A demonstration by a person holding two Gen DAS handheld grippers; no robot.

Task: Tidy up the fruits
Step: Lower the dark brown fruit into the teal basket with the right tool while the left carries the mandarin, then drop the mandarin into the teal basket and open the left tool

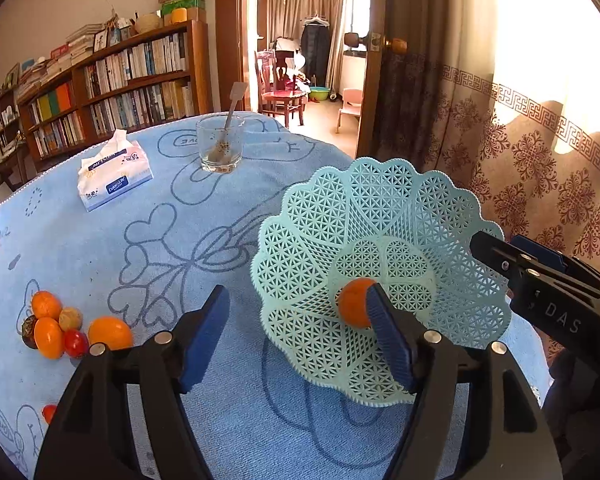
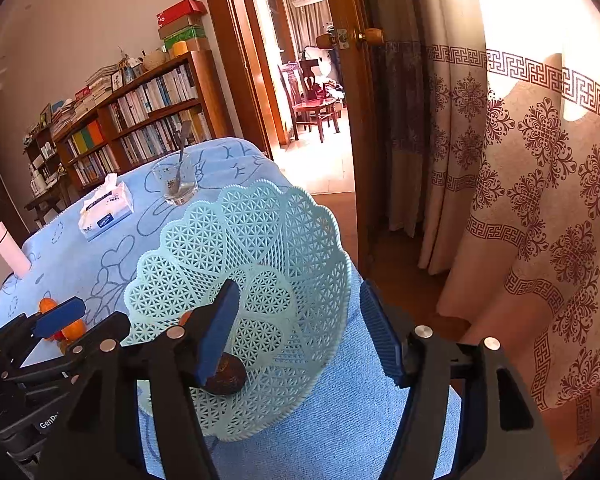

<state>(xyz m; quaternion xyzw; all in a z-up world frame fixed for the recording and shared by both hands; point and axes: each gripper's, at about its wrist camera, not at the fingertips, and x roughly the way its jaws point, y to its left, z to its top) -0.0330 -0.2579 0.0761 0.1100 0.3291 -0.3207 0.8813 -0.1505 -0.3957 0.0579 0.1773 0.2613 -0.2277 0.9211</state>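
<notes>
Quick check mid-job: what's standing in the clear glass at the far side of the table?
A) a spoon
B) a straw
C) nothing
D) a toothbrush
A: a metal spoon leans inside the glass, its flat handle sticking up past the rim.

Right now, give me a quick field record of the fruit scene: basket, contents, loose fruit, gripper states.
basket: light blue lattice fruit basket, on the blue tablecloth
in basket: orange fruit; dark brown fruit
loose fruit: cluster of orange, red and brown pieces on the cloth, left of the basket
left hand-held gripper: open, nothing held, one finger over the basket
right hand-held gripper: open, nothing held, straddling the basket rim
other: tissue pack, glass with spoon
</notes>
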